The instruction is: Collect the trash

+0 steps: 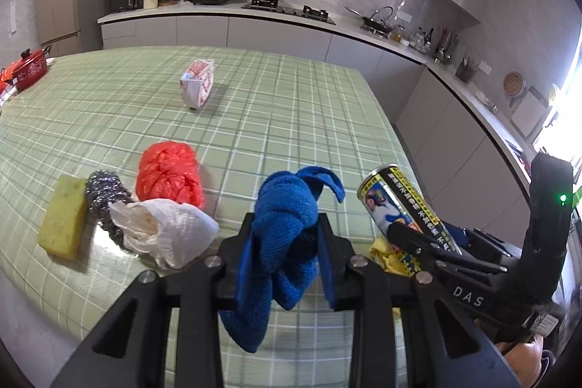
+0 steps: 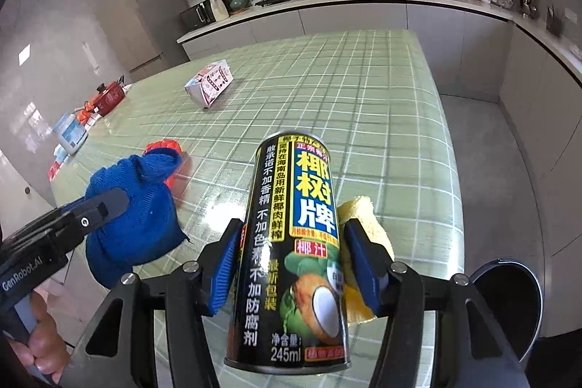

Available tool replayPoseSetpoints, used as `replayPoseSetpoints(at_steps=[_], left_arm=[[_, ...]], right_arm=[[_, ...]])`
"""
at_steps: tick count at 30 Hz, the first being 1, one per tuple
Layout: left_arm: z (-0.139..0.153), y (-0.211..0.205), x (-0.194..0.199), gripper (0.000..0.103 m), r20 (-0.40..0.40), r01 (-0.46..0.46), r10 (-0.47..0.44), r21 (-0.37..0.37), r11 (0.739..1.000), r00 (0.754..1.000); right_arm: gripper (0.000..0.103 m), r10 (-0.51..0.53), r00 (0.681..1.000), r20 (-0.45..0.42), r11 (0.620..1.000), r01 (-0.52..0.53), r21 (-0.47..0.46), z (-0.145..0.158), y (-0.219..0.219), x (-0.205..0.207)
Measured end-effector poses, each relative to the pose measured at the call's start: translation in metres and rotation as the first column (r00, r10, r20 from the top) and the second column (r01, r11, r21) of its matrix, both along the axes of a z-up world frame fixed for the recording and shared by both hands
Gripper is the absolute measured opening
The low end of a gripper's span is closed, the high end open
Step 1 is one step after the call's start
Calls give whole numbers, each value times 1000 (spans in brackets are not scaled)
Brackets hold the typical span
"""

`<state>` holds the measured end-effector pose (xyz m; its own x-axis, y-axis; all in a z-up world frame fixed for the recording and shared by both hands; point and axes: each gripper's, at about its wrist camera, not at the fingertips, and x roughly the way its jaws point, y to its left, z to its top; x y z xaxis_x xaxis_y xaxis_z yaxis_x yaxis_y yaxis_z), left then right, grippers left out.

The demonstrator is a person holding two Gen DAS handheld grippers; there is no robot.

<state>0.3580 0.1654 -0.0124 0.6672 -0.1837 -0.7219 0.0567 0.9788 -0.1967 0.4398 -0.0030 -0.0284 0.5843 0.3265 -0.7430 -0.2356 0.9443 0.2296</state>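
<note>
My left gripper is shut on a knotted blue cloth and holds it above the green checked table; the cloth also shows in the right wrist view. My right gripper is shut on a black coconut-juice can, held near the table's right front; the can shows in the left wrist view too. On the table lie a red plastic bag, a crumpled white tissue, and a white-and-red carton.
A yellow sponge and steel-wool scrubber lie at the front left. A yellow cloth lies behind the can. A dark round bin stands on the floor at the right. A red pot sits far left.
</note>
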Motion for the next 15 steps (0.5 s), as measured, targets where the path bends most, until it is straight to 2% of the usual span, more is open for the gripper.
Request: replayPoseSetpoints(at_steps=[5, 8, 12, 15], left_arm=[[-13, -12, 5, 33, -46, 25, -26, -5, 1000, 999], [-26, -14, 9, 33, -91, 32, -33, -14, 999, 995], [-34, -7, 10, 32, -114, 13, -14, -7, 1000, 993], [-36, 0, 8, 32, -122, 0, 0, -4, 1000, 993]], right_arm=[[59, 4, 1000, 5, 1000, -4, -11, 3, 1, 1], [59, 54, 999, 9, 998, -54, -21, 5, 13, -2], [59, 123, 992, -26, 991, -121, 57, 4, 24, 0], [60, 134, 991, -32, 990, -132, 44, 5, 29, -2]])
